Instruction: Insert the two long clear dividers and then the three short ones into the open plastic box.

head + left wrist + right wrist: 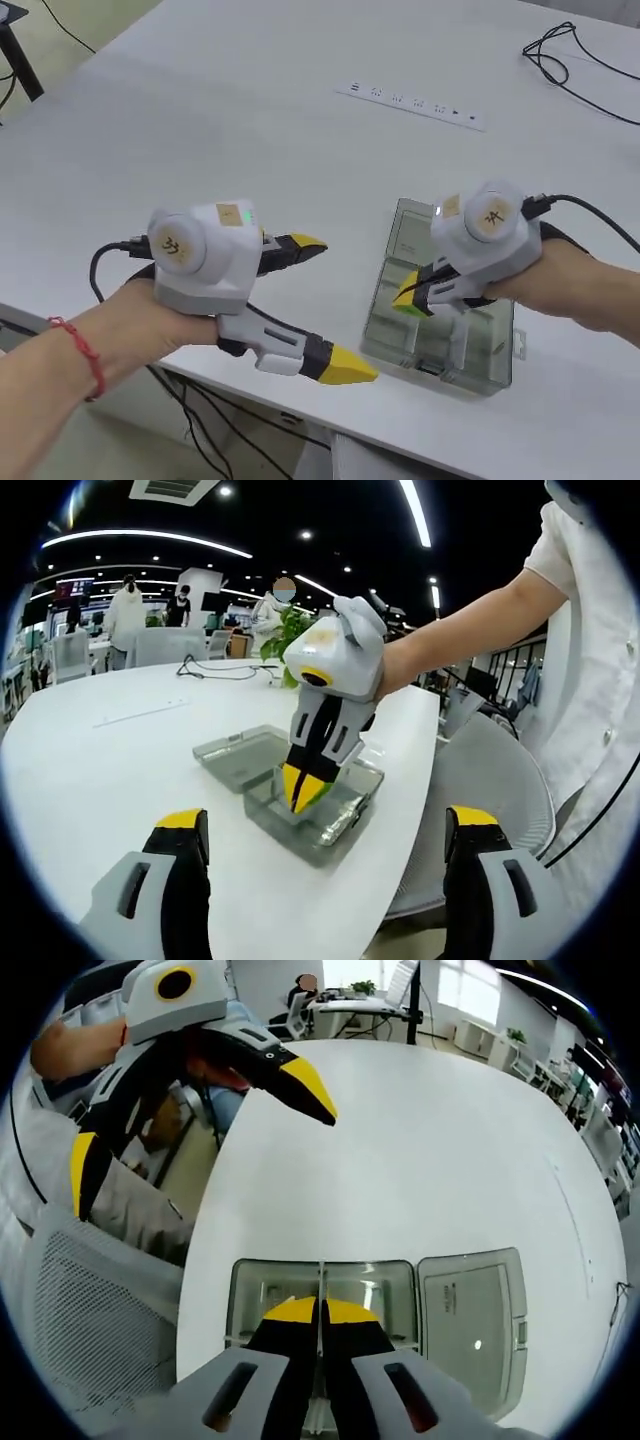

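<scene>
The open plastic box (pixel 492 372) is lying at the lower right of the head view, near the front edge of the white bench (pixel 200 120), its lid (pixel 408 226) folded flat beyond it. The right claw (pixel 408 298) is dipping into the box's left side, jaws squeezed narrow on a thin clear divider (pixel 320 1278) seen edge-on. The left claw (pixel 328 305) is hovering at lower centre, just left of the box, gaping wide and gripping nothing.
</scene>
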Motion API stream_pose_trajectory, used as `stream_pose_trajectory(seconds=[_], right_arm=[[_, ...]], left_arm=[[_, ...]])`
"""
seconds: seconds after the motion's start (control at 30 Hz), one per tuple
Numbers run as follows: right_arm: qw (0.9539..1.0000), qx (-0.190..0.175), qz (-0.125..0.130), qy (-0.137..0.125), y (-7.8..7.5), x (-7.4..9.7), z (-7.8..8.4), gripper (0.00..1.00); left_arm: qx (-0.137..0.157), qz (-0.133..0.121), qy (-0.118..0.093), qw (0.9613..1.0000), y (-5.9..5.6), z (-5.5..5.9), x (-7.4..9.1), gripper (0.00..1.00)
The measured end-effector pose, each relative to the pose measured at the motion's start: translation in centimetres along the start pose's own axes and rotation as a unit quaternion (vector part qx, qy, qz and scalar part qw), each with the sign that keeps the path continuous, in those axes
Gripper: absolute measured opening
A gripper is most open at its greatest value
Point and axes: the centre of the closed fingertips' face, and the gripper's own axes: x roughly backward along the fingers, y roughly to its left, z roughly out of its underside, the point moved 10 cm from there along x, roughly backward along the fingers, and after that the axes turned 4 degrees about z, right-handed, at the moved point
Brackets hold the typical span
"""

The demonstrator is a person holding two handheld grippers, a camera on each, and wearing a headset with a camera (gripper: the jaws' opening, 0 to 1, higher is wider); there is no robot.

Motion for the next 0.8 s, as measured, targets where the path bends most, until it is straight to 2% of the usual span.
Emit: stream_pose_trajectory(seconds=[0.23,0.5,0.8], right_arm=[[1.0,-0.001,-0.002,-0.002,0.1,0.0,0.1,0.03],[0.9998,-0.02,-0.003,-0.008,0.1,0.0,0.3,0.06],[0.9986,-0.036,0.013,-0.036,-0.6,2.0,0.1,0.13]], left_arm=[[-0.001,0.0,0.0,1.0,-0.1,-0.1,-0.1,1.0],[-0.001,0.0,0.005,1.0,-0.2,-0.2,-0.2,1.0],[0.0,-0.003,0.008,1.0,0.0,-0.3,-0.3,1.0]])
